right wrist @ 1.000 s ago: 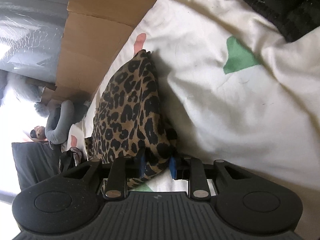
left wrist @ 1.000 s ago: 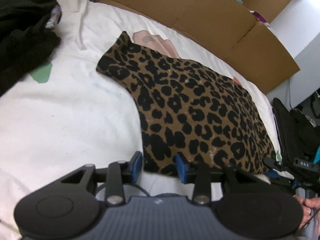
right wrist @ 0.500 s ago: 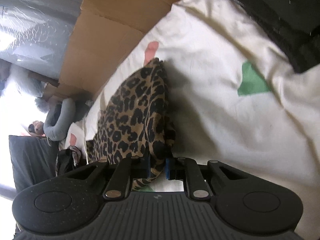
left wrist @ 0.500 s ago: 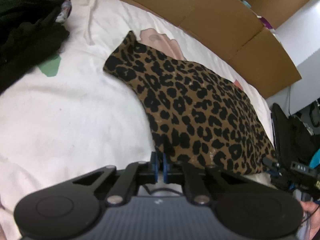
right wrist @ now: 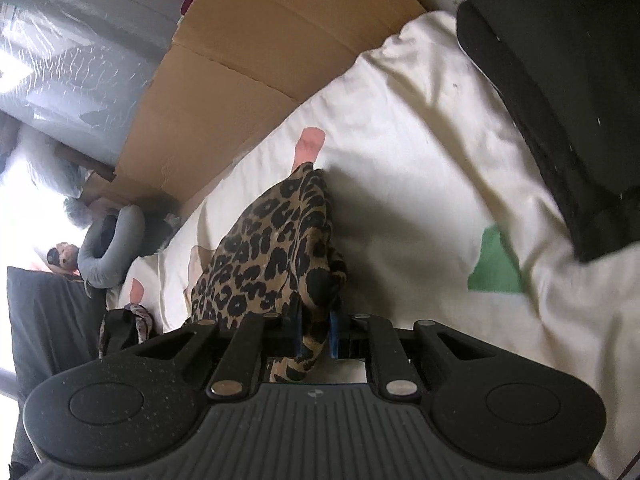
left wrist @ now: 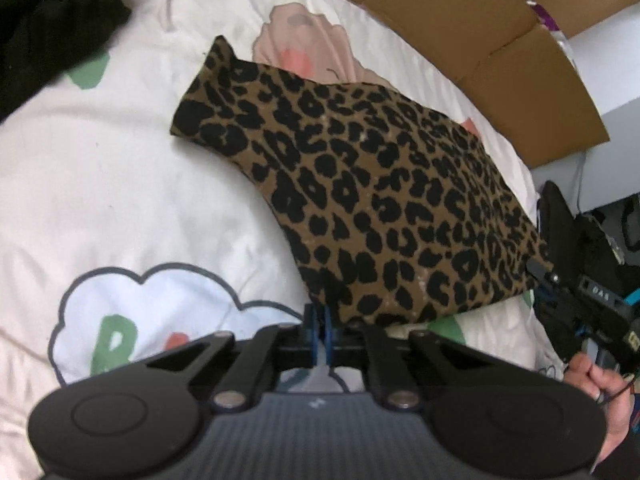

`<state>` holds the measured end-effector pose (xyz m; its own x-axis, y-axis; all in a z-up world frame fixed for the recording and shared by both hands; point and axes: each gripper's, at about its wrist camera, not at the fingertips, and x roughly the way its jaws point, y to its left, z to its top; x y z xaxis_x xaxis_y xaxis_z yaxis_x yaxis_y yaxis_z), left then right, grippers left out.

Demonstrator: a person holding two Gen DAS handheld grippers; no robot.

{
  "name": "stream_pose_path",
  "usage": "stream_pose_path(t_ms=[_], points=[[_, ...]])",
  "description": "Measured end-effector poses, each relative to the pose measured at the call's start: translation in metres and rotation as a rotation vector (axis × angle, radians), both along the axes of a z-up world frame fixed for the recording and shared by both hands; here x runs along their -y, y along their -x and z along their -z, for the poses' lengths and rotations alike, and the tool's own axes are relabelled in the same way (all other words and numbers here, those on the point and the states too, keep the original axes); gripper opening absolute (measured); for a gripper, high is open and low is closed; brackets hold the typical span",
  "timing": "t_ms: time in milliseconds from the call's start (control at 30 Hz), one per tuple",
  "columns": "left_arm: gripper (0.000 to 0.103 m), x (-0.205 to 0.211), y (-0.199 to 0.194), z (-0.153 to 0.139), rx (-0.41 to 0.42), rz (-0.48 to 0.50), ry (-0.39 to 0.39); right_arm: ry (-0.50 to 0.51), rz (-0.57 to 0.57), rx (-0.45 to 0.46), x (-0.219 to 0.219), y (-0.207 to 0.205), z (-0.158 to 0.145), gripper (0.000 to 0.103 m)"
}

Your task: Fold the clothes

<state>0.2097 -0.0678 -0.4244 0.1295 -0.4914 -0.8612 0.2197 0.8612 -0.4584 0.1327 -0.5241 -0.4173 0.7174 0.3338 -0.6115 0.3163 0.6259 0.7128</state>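
The blue-padded fingers of the black left gripper [left wrist: 322,330] are seen pressed together, clenched on the near corner of a brown, black-spotted leopard-print fabric garment [left wrist: 380,200], which lifts from the jaws and stretches away ahead and to the right over a cream quilted bed cover [left wrist: 100,192] printed with coloured shapes. Just left of the jaws a white cloud motif with green and red letters [left wrist: 132,320] is printed on the cover. At the far right of the same jaws, the black right gripper [left wrist: 576,300] is seen at the garment's other near corner, with a person's hand [left wrist: 596,384] behind it. In the right wrist view, the right gripper [right wrist: 314,334] is shown with its blue pads closed on a bunched fold of the leopard-print garment [right wrist: 272,248], cloth hanging between and below them. Beyond the jaws, the garment rises ahead in a ridge. Farther off, dark black clothing [left wrist: 48,20] is piled at the upper left of the left jaws, and flattened brown cardboard [right wrist: 256,68] is stood along the far edge of the bed.
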Motion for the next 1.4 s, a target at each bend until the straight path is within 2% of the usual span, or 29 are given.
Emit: stream_pose_path(t_ms=[300, 500, 1033, 1300, 1400], points=[[0.002, 0.016, 0.006, -0.005, -0.085, 0.064, 0.012, 0.04, -0.002, 0.012, 0.014, -0.007, -0.014, 0.01], [0.002, 0.025, 0.007, -0.014, -0.111, 0.113, 0.018, 0.058, -0.005, 0.009, 0.02, -0.006, -0.026, 0.01], [0.002, 0.027, 0.019, -0.027, -0.218, 0.234, 0.069, 0.122, 0.027, -0.004, 0.034, 0.009, -0.056, 0.01], [0.002, 0.033, 0.026, -0.017, -0.245, 0.287, 0.073, 0.134, 0.057, -0.024, 0.041, 0.006, -0.049, 0.01], [0.002, 0.035, 0.031, -0.008, -0.262, 0.305, 0.05, 0.123, 0.074, -0.048, 0.044, 0.005, -0.039, 0.011]])
